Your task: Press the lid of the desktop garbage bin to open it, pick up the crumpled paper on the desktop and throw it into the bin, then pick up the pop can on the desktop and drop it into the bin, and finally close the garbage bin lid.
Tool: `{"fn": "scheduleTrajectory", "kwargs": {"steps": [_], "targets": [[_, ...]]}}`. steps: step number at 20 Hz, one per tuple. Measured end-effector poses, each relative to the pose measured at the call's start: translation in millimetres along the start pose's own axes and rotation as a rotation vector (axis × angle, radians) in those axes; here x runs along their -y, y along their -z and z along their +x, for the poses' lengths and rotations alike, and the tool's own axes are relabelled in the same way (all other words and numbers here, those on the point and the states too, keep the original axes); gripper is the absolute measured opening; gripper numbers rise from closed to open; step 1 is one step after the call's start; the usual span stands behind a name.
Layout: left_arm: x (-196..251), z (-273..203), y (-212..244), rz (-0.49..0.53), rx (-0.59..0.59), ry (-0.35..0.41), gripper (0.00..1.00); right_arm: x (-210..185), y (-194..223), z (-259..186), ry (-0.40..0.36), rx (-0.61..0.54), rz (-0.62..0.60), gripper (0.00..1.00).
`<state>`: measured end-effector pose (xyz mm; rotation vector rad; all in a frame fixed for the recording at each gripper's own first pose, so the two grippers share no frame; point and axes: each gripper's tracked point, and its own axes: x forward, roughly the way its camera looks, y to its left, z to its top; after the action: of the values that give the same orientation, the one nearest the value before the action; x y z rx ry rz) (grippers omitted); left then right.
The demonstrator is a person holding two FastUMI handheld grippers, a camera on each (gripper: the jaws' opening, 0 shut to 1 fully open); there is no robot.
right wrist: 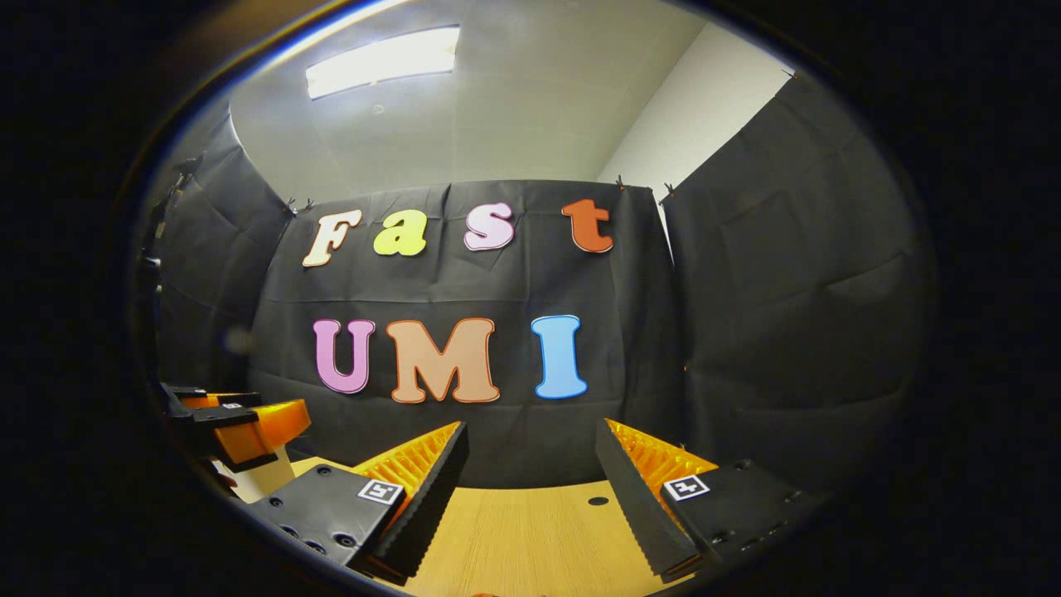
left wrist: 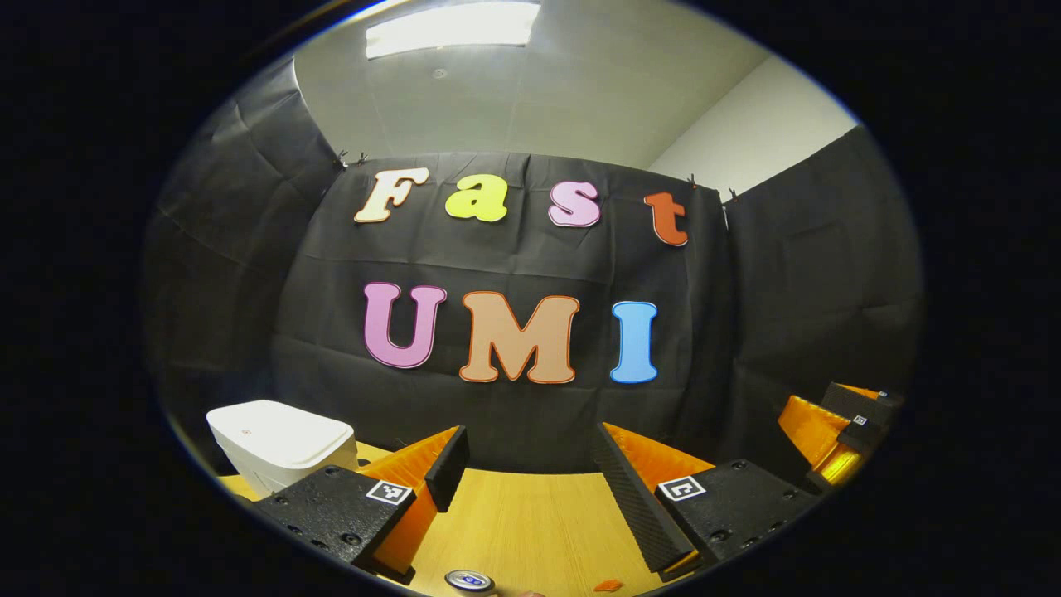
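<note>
The bench (left wrist: 530, 531) runs pale and woody across the bottom of both views, and both grippers hang above it with nothing held. The garbage bin (left wrist: 278, 444), white with its lid down flat, sits at about eight o'clock in the left gripper view, off to the side of the left gripper (left wrist: 530, 477), whose fingers stand wide apart over bare wood. The right gripper (right wrist: 530, 477) likewise has its fingers spread wide and empty; in its view the other gripper shows at about eight o'clock, in front of a pale shape that is probably the bin.

The pop can (left wrist: 469, 582) peeps in at six o'clock of the left gripper view, only its top rim visible at the very edge. I cannot make out the crumpled paper; a small orange scrap (left wrist: 608, 585) lies just right of the can.

The lid looks unpressed, so that seems the step in hand. The risks as I judge them: a push landing off-centre could shove the light bin along the bench rather than spring the lid, and the can, so close under the left gripper, might be knocked over and roll.
</note>
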<state>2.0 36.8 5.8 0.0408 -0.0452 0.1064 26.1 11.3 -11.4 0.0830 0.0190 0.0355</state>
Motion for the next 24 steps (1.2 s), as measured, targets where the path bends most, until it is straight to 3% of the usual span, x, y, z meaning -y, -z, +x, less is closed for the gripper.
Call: {"fn": "scheduleTrajectory", "kwargs": {"steps": [5,6,9,21,22,24], "targets": [[-4,-1,-7,0.018,0.019,-0.011,0.92,10,-1,9,0.018,-0.008,0.036,0.98],[-4,0,-9,0.019,0.024,-0.013,0.96,11,0,12,0.022,-0.014,0.042,0.98],[-1,0,-4,0.014,0.016,-0.008,0.92,11,3,14,0.024,-0.029,0.055,0.98],[7,10,-6,0.004,0.004,0.031,0.92,-4,4,12,0.007,-0.022,-0.023,0.98],[11,12,-6,0.003,0.002,0.041,0.87,-5,3,9,0.006,-0.017,-0.029,0.98],[16,14,-8,-0.003,0.004,0.057,0.96,-11,2,5,-0.007,-0.016,-0.038,0.97]]}}
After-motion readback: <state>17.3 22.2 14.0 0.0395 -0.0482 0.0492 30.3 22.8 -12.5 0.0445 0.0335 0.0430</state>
